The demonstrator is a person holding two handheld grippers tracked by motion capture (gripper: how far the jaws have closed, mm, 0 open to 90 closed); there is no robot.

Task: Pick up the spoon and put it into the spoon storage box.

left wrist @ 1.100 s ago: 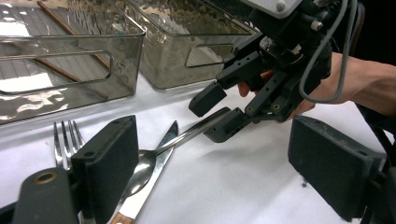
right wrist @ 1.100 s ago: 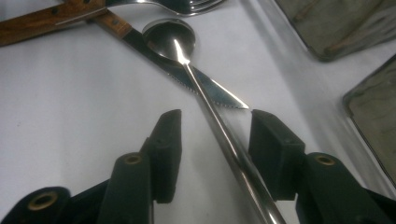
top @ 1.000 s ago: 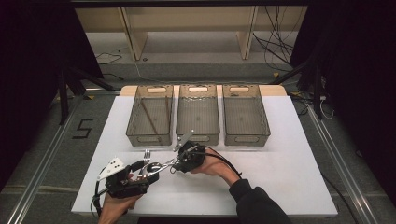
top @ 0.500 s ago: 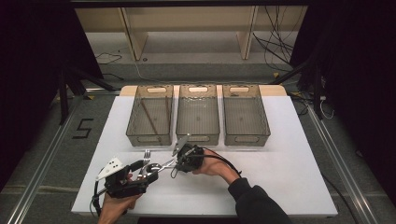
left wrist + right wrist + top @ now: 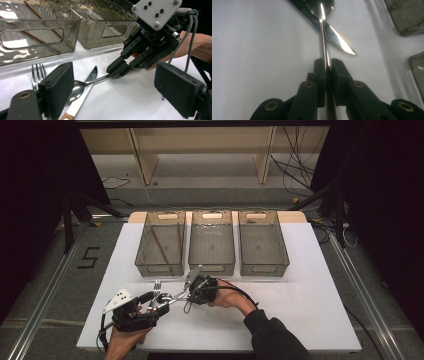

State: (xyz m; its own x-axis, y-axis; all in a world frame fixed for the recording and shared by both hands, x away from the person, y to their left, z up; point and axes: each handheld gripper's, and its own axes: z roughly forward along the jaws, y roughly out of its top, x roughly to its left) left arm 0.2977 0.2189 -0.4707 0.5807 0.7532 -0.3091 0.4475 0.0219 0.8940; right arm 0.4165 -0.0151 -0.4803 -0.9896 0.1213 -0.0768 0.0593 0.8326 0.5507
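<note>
A steel spoon (image 5: 323,32) lies on the white table across the blade of a wooden-handled knife (image 5: 337,42), and a fork (image 5: 37,73) rests beside them. My right gripper (image 5: 327,67) has just been closing, and its pads now press on the spoon's handle (image 5: 100,79). In the high view the right gripper (image 5: 186,294) sits at the front centre, pointing left. My left gripper (image 5: 115,92) stands open, pads wide apart, with the spoon's bowl (image 5: 77,87) just past its left pad (image 5: 58,87). In the high view the left gripper (image 5: 150,302) sits at the front left.
Three clear bins stand in a row behind the cutlery: left bin (image 5: 161,245) with brown chopsticks (image 5: 159,245), middle bin (image 5: 212,242), right bin (image 5: 262,242). The white table (image 5: 310,290) spreads to the right. A sleeve (image 5: 272,335) enters from the bottom.
The right gripper's jaws have drawn together onto the spoon handle. Both hands stay where they were, and the cutlery has not shifted.
</note>
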